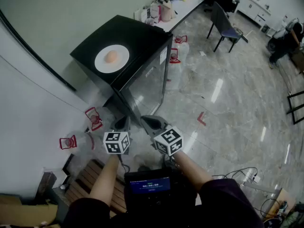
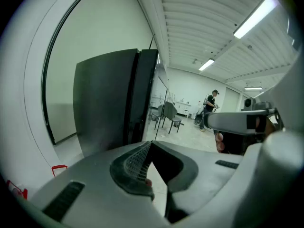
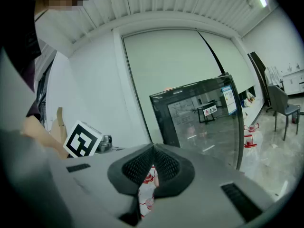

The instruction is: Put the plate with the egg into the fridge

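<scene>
The egg [image 1: 111, 56] lies loose near the middle of a white plate [image 1: 102, 63], and the plate sits on the flat black top of the fridge [image 1: 142, 36], well apart from both grippers. Nothing pins the egg. It is round and brittle, so it will likely roll at the slightest tilt and crack if it drops. The plate looks stiff, smooth and probably slick, light enough for one gripper but awkward because of its shallow rim. The sensible hold is a pinch on the near rim, with the plate kept dead level and moved slowly. A second gripper steadying the opposite rim would help.

The fridge's glass door [image 1: 148, 87] appears closed, so it most likely has to be opened before the plate is lifted. I cannot make out a handle.

Low in front of the door, the left gripper [image 1: 122, 123] has its jaws pressed together on nothing, which its own view confirms [image 2: 149, 144]. The right gripper [image 1: 151, 124], just beside it, also has its jaws closed and empty [image 3: 153, 148]. Red-capped bottles [image 1: 94, 118] stand on the floor [image 1: 223, 103] beside the fridge.
</scene>
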